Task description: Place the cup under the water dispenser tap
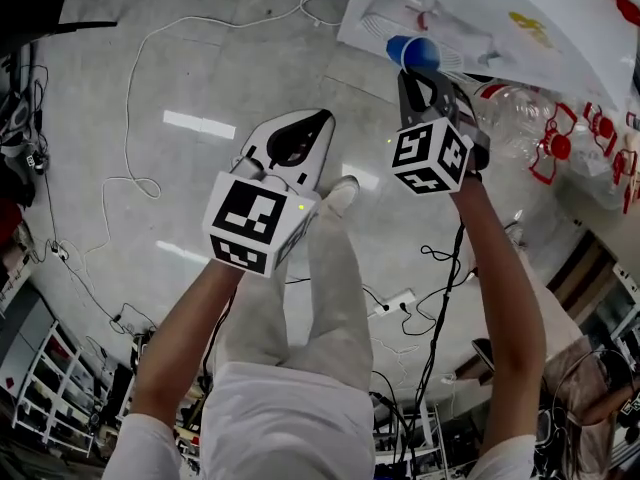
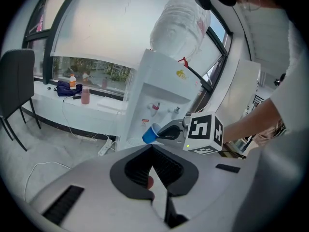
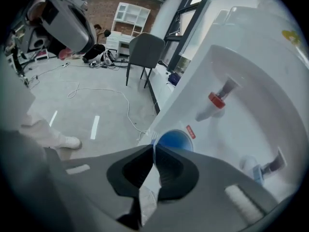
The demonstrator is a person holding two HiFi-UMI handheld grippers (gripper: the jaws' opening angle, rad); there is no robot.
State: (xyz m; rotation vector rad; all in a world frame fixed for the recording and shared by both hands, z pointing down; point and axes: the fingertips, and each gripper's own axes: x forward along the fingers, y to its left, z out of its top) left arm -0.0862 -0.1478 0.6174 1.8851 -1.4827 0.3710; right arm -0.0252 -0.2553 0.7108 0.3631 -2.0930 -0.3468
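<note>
One small blue plastic cup (image 3: 175, 141) is pinched by its rim in the right gripper (image 3: 154, 150). It sits close to the tall white water dispenser (image 3: 251, 57), not yet under the red-tipped tap (image 3: 217, 99). The left gripper (image 2: 152, 148) is closed on nothing. I think the best way is to hold the cup level, slide it right under the tap, and set it down softly.

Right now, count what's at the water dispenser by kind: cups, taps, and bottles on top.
Cups: 1, the blue cup, gripped in the jaws of the right gripper.
Taps: 2, the red tap and the blue tap.
Bottles: 1, the water bottle on top.
Total: 4.
</note>
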